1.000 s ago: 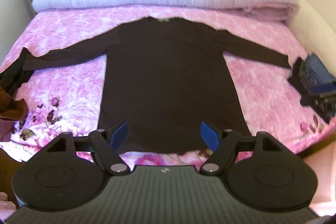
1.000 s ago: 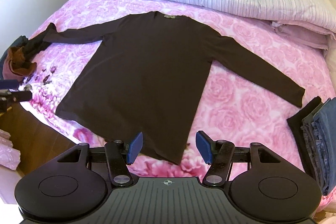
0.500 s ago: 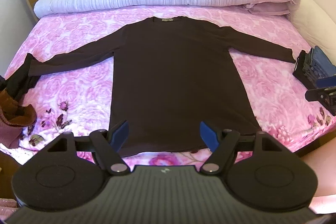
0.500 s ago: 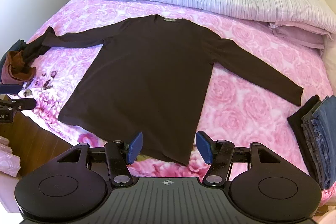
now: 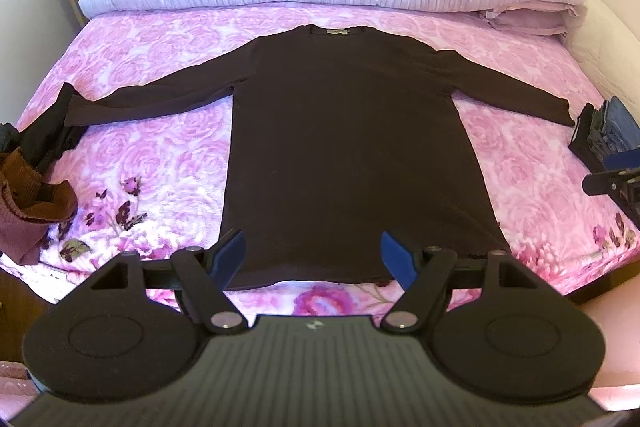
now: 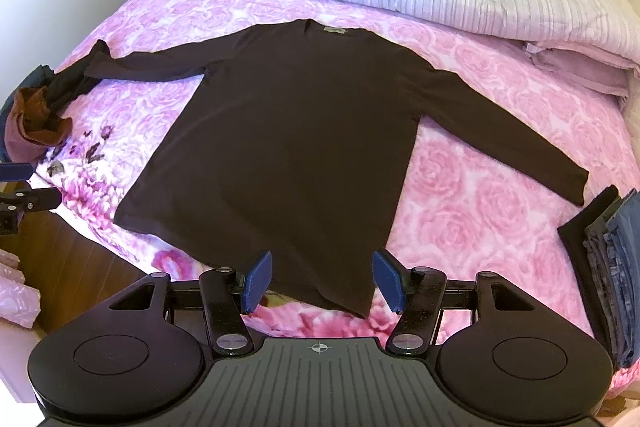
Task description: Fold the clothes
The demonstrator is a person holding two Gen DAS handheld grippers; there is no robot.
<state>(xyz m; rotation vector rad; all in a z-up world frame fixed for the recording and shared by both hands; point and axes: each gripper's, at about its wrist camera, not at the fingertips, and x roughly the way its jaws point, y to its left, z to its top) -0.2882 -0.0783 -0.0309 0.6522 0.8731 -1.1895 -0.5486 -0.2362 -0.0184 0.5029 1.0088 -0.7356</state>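
Change: our view has steadied and drawn nearer the hem of the shirt (image 5: 352,147).
Tools: left tool (image 5: 312,254) and right tool (image 6: 323,281) gape wide, empty.
Meaning: shirt lies flat on bed (image 5: 152,155); folding not yet begun.

Folded jeans stack (image 6: 616,267) cut off at frame edge; shirt's neck label (image 5: 337,32) too small to read

Bare bedspread (image 5: 520,163) lies open either side of the spread shirt (image 5: 344,147); crumpled clothes (image 5: 32,195) crowd the bed's left edge, folded jeans (image 6: 616,267) its right edge.
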